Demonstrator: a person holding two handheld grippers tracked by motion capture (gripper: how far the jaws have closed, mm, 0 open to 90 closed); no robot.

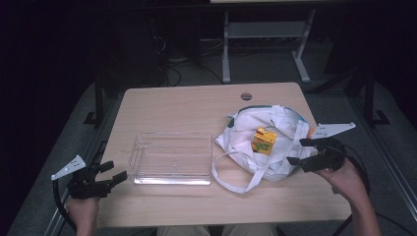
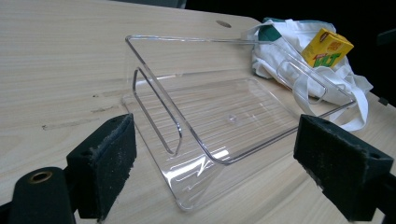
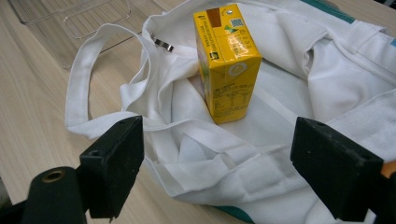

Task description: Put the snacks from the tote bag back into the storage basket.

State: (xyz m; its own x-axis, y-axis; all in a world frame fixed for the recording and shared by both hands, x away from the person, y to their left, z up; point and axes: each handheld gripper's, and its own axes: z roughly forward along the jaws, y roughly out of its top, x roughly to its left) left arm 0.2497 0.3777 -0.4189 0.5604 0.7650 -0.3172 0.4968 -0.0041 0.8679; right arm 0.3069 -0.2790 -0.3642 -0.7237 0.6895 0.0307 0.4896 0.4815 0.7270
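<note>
Wide-open right claw point(image 3: 217, 170) faces the yellow cardboard juice carton point(image 3: 227, 63) standing on the crumpled white cloth bag point(image 3: 327, 70); the next move looks like closing around it. Left claw point(image 2: 215, 168) gapes empty by the clear plastic tray point(image 2: 224, 116).

Desk point(image 1: 162, 108): pale wood-grain, matt, faintly scuffed. Tray point(image 2: 224, 112): clear glossy plastic. Bag point(image 3: 327, 60): white matt cloth, creased. Carton point(image 3: 229, 60): yellow printed card, slight sheen. Fingers point(image 2: 105, 163): black, rough foam-like pads.
</note>
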